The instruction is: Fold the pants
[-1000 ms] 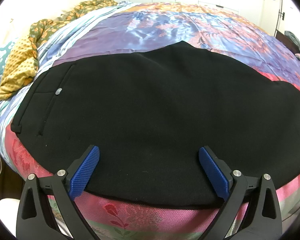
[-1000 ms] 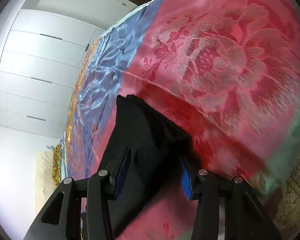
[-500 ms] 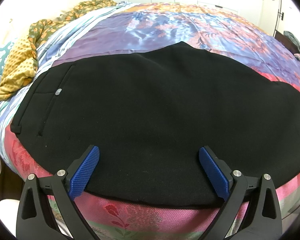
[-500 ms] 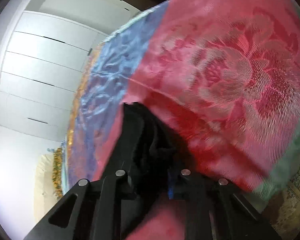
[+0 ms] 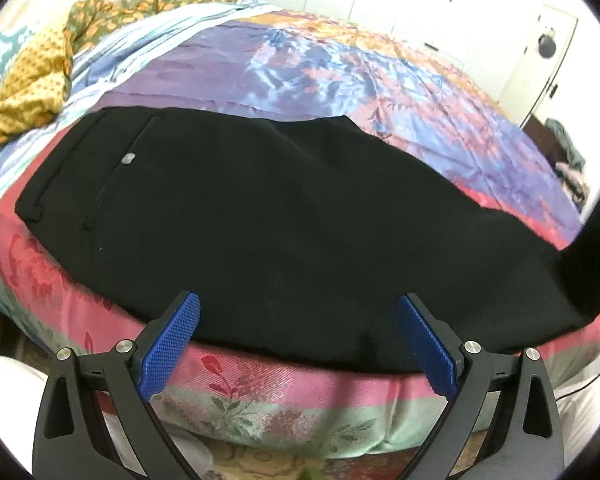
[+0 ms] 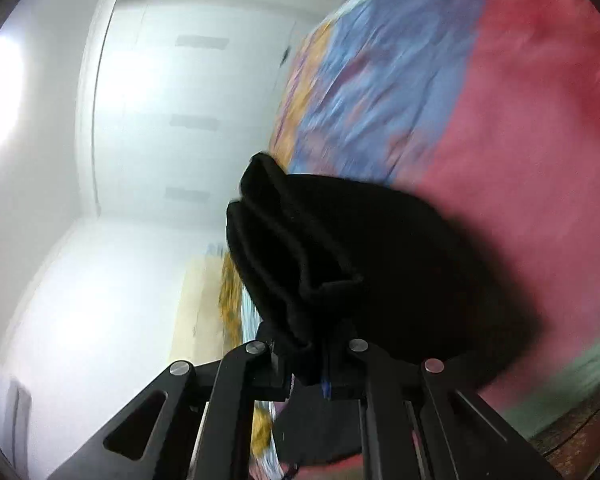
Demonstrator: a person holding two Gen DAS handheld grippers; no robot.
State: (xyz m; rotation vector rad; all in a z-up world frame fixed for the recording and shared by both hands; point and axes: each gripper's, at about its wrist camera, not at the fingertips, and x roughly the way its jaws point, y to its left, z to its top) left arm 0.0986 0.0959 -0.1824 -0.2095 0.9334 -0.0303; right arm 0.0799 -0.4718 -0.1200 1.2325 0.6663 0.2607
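Black pants (image 5: 284, 216) lie flat across the near part of a bed, waist at the left with a small grey button (image 5: 128, 158). My left gripper (image 5: 298, 344) is open and empty, hovering at the pants' near edge. My right gripper (image 6: 308, 364) is shut on the stacked leg hems of the pants (image 6: 300, 264) and holds them raised off the bed. That lifted leg end shows at the right edge of the left wrist view (image 5: 596, 240).
The bed has a shiny floral cover (image 5: 340, 72), pink near the edge (image 6: 520, 120). A crumpled yellow and green cloth (image 5: 32, 84) lies at the far left. White wardrobe doors (image 6: 172, 120) stand behind the bed.
My right gripper closed on the leg hems and lifted them off the bed. The left gripper drew back a little and turned, still open.
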